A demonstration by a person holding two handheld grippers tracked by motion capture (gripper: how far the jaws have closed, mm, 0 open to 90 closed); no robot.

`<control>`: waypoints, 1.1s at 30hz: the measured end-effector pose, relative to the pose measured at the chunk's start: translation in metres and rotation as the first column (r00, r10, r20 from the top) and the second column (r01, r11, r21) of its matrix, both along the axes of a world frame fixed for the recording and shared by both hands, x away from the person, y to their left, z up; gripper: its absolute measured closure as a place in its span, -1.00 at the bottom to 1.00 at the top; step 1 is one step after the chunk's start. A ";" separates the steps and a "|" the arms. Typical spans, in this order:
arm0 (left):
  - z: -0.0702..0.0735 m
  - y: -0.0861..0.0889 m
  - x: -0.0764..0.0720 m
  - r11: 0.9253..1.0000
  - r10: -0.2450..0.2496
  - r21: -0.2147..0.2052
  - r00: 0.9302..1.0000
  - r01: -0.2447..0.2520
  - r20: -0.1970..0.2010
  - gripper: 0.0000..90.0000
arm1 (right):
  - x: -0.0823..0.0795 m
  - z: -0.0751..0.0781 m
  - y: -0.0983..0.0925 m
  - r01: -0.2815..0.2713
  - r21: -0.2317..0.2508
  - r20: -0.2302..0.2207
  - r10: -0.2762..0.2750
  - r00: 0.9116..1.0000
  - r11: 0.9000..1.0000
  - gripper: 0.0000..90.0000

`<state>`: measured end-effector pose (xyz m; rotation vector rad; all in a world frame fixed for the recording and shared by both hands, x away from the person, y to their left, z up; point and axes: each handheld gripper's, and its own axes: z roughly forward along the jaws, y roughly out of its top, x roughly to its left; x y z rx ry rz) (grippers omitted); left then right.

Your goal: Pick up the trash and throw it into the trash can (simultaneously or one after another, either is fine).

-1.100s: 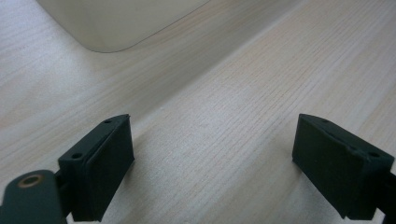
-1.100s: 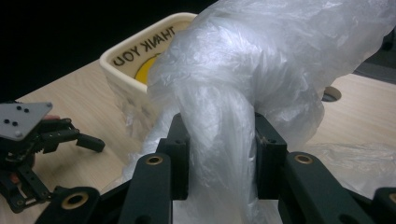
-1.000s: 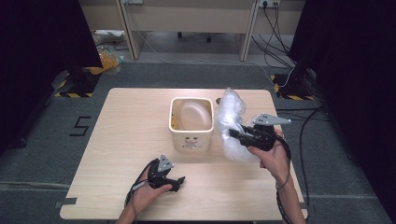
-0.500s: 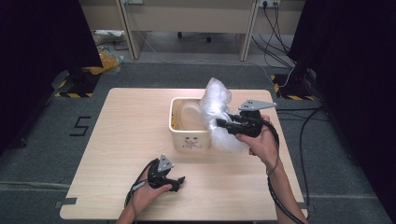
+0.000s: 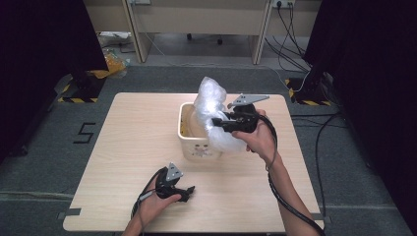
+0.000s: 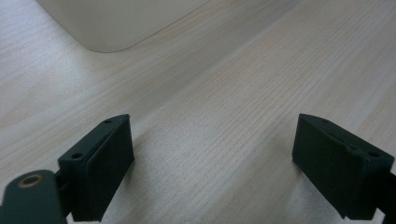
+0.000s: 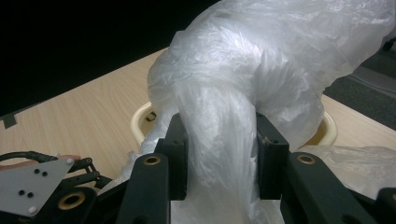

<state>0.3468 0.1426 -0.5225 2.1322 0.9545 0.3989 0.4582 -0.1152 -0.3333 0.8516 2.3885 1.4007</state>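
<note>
Crinkled clear plastic, a bag (image 5: 216,118), hangs bunched in the right gripper (image 5: 220,123), held above the far right part of the cream bin (image 5: 194,147) at the middle of the table (image 5: 123,147). In the right gripper view the two black jaws pinch a gathered neck of the bag (image 7: 219,140), the film squeezed into a thick rope between the pads while the rest balloons above and spills below them. The bag covers most of the bin (image 7: 140,119) there; just two arcs of rim show at either side, and I can't make out what lies inside. From above, the bag hides the bin's right wall and far corner, and its lower folds run behind the right hand (image 5: 258,140), so I can't tell whether it touches the tabletop. A faint print on the bin's front is too small to read.

Near the front edge, the left gripper (image 5: 189,191) rests low over the wood, its jaws spread wide with only bare table (image 6: 224,116) between them. A corner of the bin (image 6: 112,23) sits ahead, cut off at the top of the left gripper view.
</note>
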 end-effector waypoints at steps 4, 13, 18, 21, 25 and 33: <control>0.000 0.000 0.000 1.000 0.000 0.000 1.000 0.000 0.000 -0.74 | 0.010 -0.002 0.010 -0.011 -0.012 -0.012 0.011 1.000 1.000 0.44; 0.000 0.000 0.000 1.000 -0.001 0.002 1.000 0.001 -0.002 -0.74 | 0.026 -0.005 0.028 -0.023 -0.049 -0.032 0.022 0.999 0.999 0.43; 0.000 0.000 0.000 1.000 -0.001 0.002 1.000 0.001 -0.002 -0.74 | 0.033 -0.011 0.037 -0.029 -0.060 -0.047 0.026 0.999 0.998 0.43; 0.000 0.000 0.000 1.000 -0.001 0.002 1.000 0.001 -0.002 -0.74 | 0.037 -0.016 0.041 -0.034 -0.079 -0.055 0.029 0.998 0.996 0.43; 0.000 0.000 0.000 1.000 -0.001 0.002 1.000 0.001 -0.002 -0.74 | 0.043 -0.022 0.043 -0.036 -0.090 -0.074 0.030 0.997 0.995 0.44; 0.000 0.000 0.000 1.000 -0.002 0.002 1.000 0.002 -0.003 -0.74 | 0.045 -0.024 0.059 -0.070 -0.185 -0.058 0.061 0.997 0.980 0.45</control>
